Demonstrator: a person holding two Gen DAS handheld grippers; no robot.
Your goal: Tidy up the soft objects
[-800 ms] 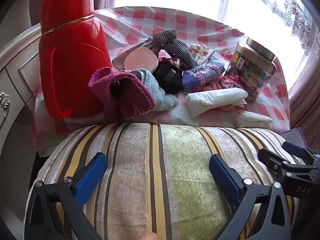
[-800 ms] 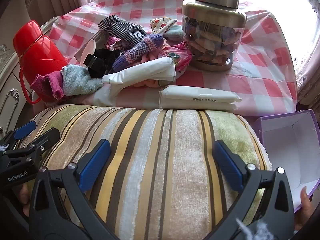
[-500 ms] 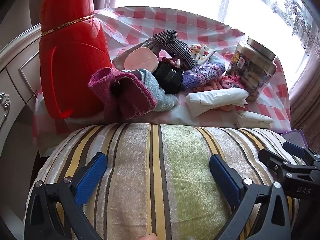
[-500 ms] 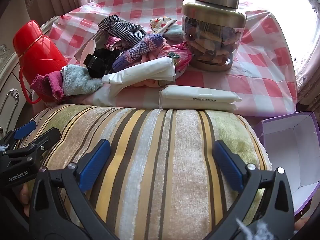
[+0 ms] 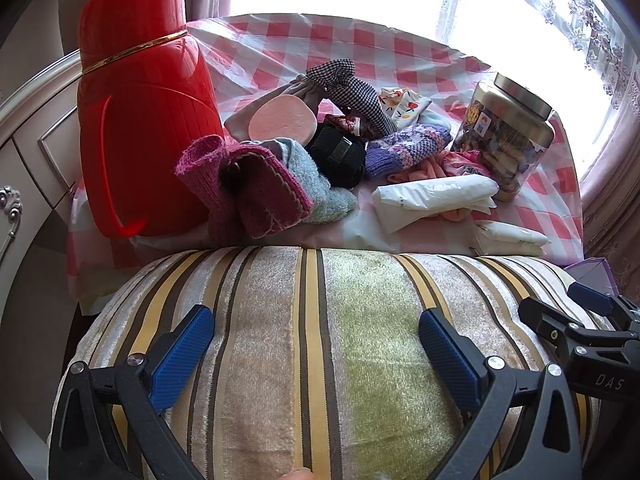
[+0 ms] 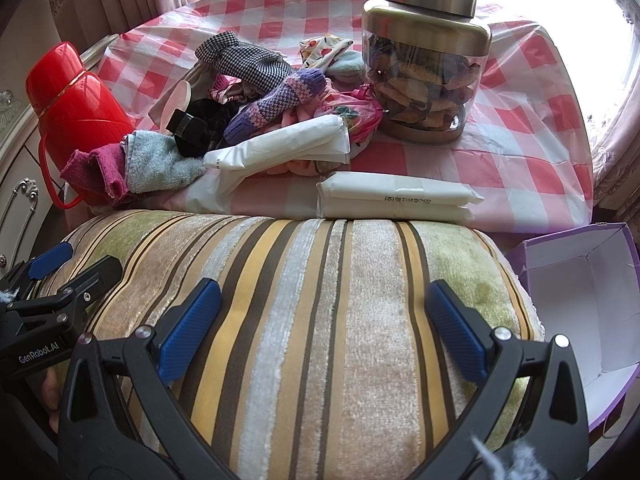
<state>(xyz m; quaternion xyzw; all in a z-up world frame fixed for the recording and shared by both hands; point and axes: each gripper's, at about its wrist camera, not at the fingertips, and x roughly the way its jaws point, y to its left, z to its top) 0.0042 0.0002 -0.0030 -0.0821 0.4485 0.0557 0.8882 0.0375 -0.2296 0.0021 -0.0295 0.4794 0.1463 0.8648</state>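
a table under a red-and-white checked cloth point(image 6: 532, 120) carries a red thermos point(image 5: 140, 128), a lidded jar point(image 6: 424, 80), a heap of socks and cloths point(image 6: 256, 92) (loosely tangled), and white packets point(image 6: 392, 200) near its front edge.

cushion point(image 5: 320, 340): showing velvet stripes in gold, green, beige, silver and dark brown
tablecloth point(image 6: 520, 132): showing red-and-white checks
thermos point(image 5: 136, 120): glowing red, wearing a thin gold band
knitted sock point(image 6: 276, 104): mixing purple, pink and white
houndstooth cloth point(image 6: 244, 60): showing black-and-white checks
cardboard box point(image 6: 580, 292): showing purple outside, white inside
gripper pads point(image 6: 188, 324): showing blue on black frames
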